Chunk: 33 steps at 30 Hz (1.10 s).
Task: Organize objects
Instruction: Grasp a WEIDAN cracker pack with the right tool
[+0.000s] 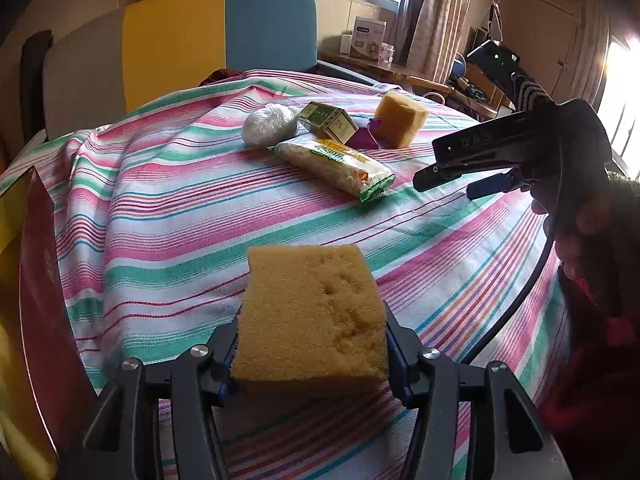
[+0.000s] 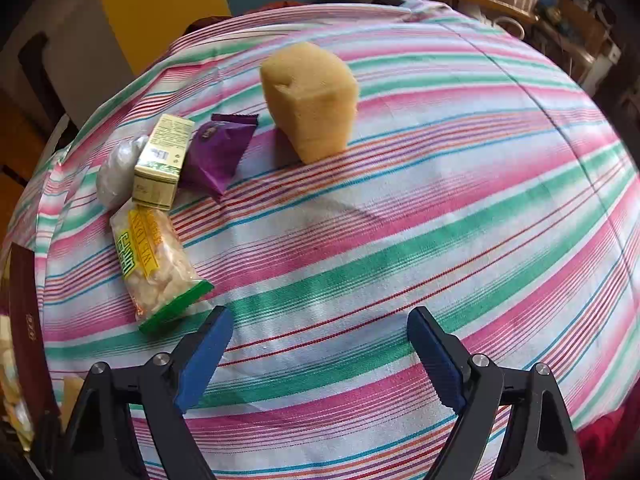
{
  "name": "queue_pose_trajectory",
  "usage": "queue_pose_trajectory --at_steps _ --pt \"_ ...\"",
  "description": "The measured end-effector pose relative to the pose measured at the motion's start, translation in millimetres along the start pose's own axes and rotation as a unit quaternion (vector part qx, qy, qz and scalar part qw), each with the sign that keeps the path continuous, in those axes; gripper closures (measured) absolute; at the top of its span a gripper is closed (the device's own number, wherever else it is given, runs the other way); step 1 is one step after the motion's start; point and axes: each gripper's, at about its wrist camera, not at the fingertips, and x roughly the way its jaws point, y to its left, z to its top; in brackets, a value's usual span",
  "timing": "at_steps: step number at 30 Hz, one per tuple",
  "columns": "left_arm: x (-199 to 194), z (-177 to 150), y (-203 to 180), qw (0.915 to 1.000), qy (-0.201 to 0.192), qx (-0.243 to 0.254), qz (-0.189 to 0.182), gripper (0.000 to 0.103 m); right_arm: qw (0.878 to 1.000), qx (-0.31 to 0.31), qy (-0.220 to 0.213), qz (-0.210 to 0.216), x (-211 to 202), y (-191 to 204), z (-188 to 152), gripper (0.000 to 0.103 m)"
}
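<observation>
We start at the left, where our left hand-held gripper (image 1: pixel 310 356) is clamped on a yellow sponge (image 1: pixel 310 312), its pads pressing both flanks and holding the block clear of the striped cloth (image 1: pixel 168 216) that covers the table. We take the second sponge (image 2: pixel 310 102) as our landmark: it stands on end at the far side of the cloth. Left of it, from the right wrist view, lie a white plastic bundle (image 2: pixel 118 170), a green-and-cream carton (image 2: pixel 162 160) touching that bundle, and a purple sachet (image 2: pixel 220 150) just beside the landmark's base. A long snack packet (image 2: pixel 158 262) lies nearer to us than the carton, one end close to it. Further right, our right hand-held gripper (image 2: pixel 320 354) hangs above bare cloth with its jaws apart and nothing between the blue pads; it is well short of the standing sponge and just beside the packet's green end. We judge that the step in hand is gathering like with like: one sponge is carried, its twin is not yet collected. The next move probably calls for bringing the open jaws forward over the standing sponge, squaring them to its flat sides and closing gently, since the foam will squash and the block could topple if nudged.
</observation>
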Motion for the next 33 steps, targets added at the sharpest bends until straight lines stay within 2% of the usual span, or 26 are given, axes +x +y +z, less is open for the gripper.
queue_pose_trajectory --at_steps 3,9,15,21,23,25,26,30,33 --pt "-0.4 -1.7 0.8 0.9999 -0.011 0.001 -0.004 0.045 1.000 -0.015 -0.013 0.008 -5.6 8.0 -2.3 0.024" --pt "-0.4 -1.2 6.0 0.9997 -0.017 -0.009 -0.018 0.045 0.995 -0.064 -0.049 0.055 -20.8 36.4 -8.5 0.024" --pt "-2.5 -1.9 9.0 0.9991 -0.020 -0.020 -0.030 0.045 0.992 -0.102 -0.029 0.075 -4.7 73.3 8.9 0.024" --pt "-2.5 -1.6 10.6 0.9989 -0.021 -0.023 -0.034 0.045 0.986 -0.159 -0.004 0.043 27.8 116.2 30.5 0.023" --pt "-2.6 -1.5 11.0 0.9988 -0.021 -0.024 -0.036 0.045 0.984 -0.175 -0.011 0.025 33.9 123.9 31.8 0.024" --pt "-3.1 -2.1 11.5 0.9988 -0.022 -0.025 -0.037 0.045 0.984 -0.176 -0.008 0.020 31.7 124.7 31.4 0.043" --pt "-3.1 -2.2 11.5 0.9988 -0.022 -0.025 -0.037 0.045 0.983 -0.181 -0.008 0.024 27.0 124.5 29.4 0.058" --pt "-3.2 -2.1 11.9 0.9988 -0.022 -0.024 -0.037 0.044 0.976 -0.213 0.023 0.032 14.4 114.8 4.4 0.059" --pt "-2.8 -2.2 11.1 0.9990 -0.022 -0.021 -0.034 0.044 0.978 -0.199 0.039 0.055 4.3 91.7 -17.2 0.058"
